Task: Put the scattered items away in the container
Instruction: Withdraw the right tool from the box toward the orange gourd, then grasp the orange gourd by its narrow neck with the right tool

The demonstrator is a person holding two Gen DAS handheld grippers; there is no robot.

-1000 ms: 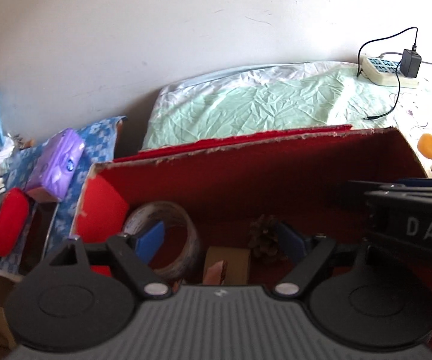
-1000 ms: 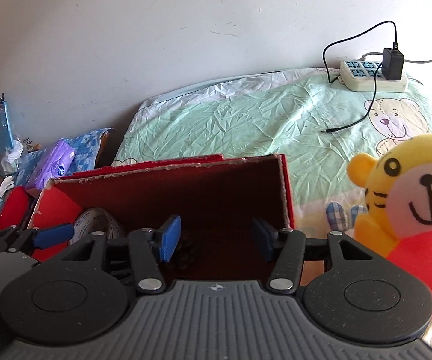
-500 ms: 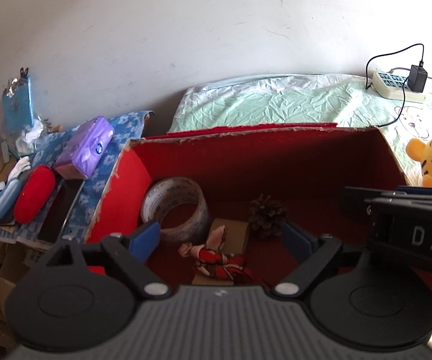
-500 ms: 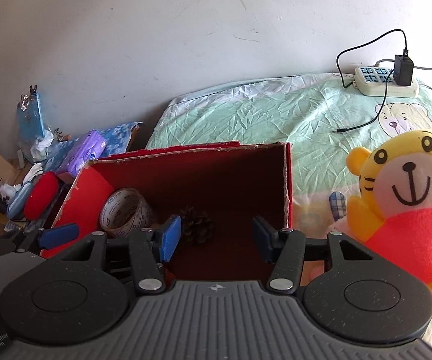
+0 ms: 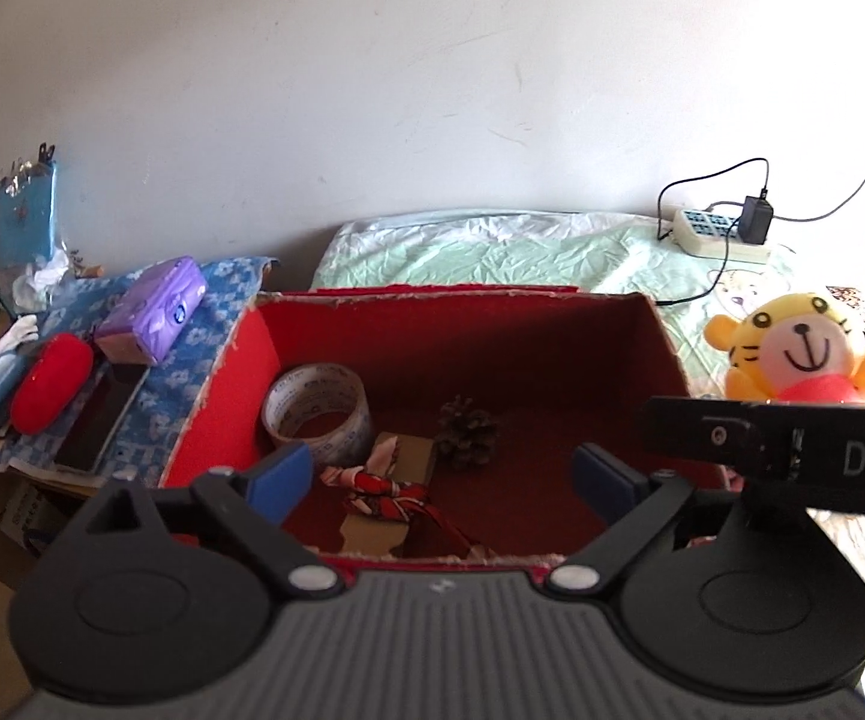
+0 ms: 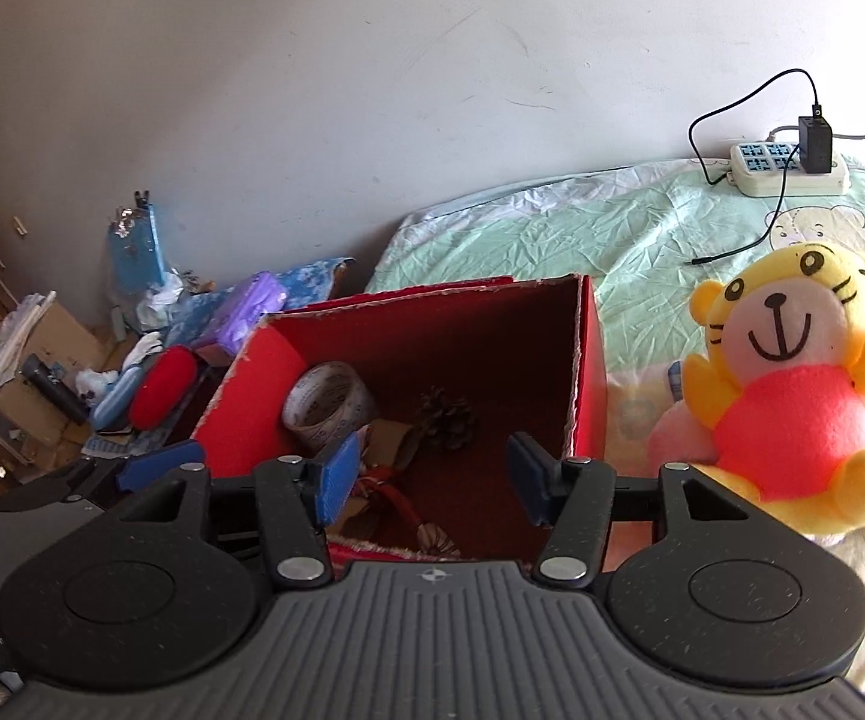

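A red cardboard box (image 5: 660, 330) (image 6: 591, 360) stands open on the bed. Inside lie a roll of clear tape (image 5: 318, 414) (image 6: 327, 402), a pine cone (image 5: 468, 429) (image 6: 447, 417) and a brown card with a red tassel ornament (image 5: 387, 489) (image 6: 381, 483). My left gripper (image 5: 444, 480) hangs open above the box's near edge, nothing between its blue pads. My right gripper (image 6: 426, 483) is open too, above the box's near right part. A yellow tiger plush (image 5: 798, 351) (image 6: 792, 384) in a red shirt sits on the bed right of the box.
A white power strip (image 5: 720, 234) (image 6: 789, 171) with a black charger and cable lies at the bed's far edge by the wall. Left of the box a cluttered side surface holds a purple tissue pack (image 5: 159, 309), a red case (image 5: 51, 384) and cardboard boxes.
Both grippers have risen and pulled back from the box, so its whole inside shows now. The ornament card, hidden a second ago, lies in plain sight on the box floor.
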